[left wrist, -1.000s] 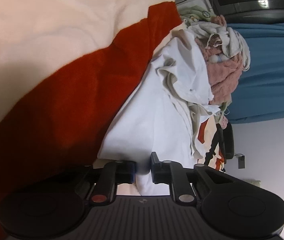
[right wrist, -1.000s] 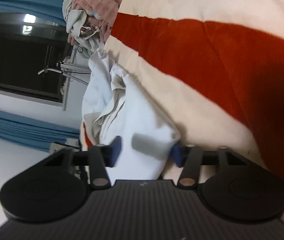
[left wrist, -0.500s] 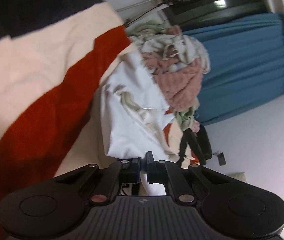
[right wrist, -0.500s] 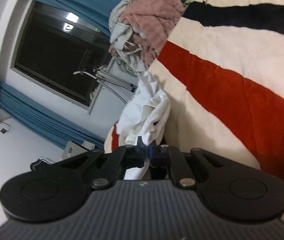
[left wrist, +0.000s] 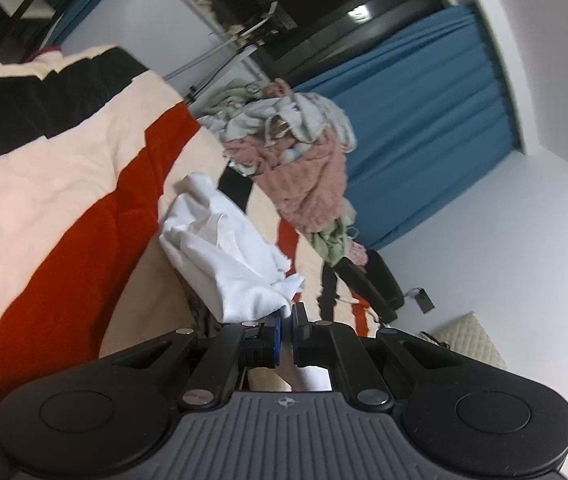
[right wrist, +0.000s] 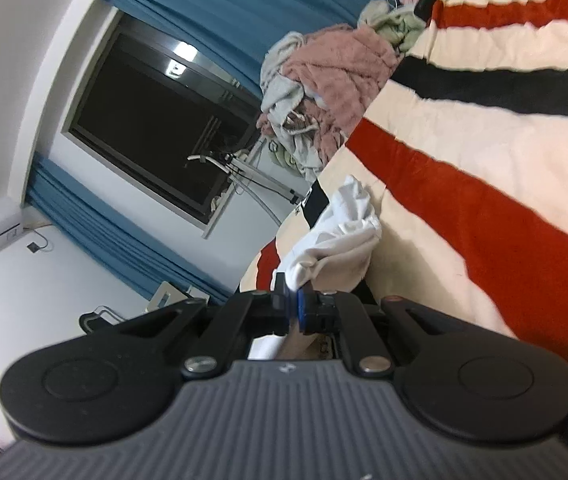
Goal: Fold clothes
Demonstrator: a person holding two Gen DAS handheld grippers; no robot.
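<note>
A white garment hangs bunched and lifted above the striped blanket. My left gripper is shut on one edge of it. In the right wrist view the same white garment hangs crumpled, and my right gripper is shut on another edge of it. Both grippers hold it up off the bed.
A cream, red and black striped blanket covers the bed. A pile of pink, grey and green clothes lies at the far end. Blue curtains and a dark window stand behind.
Both grippers closed on the white garment and lifted it away from the clothes pile. The right jaws were wide open a second ago. The garment now hangs bunched between them.
</note>
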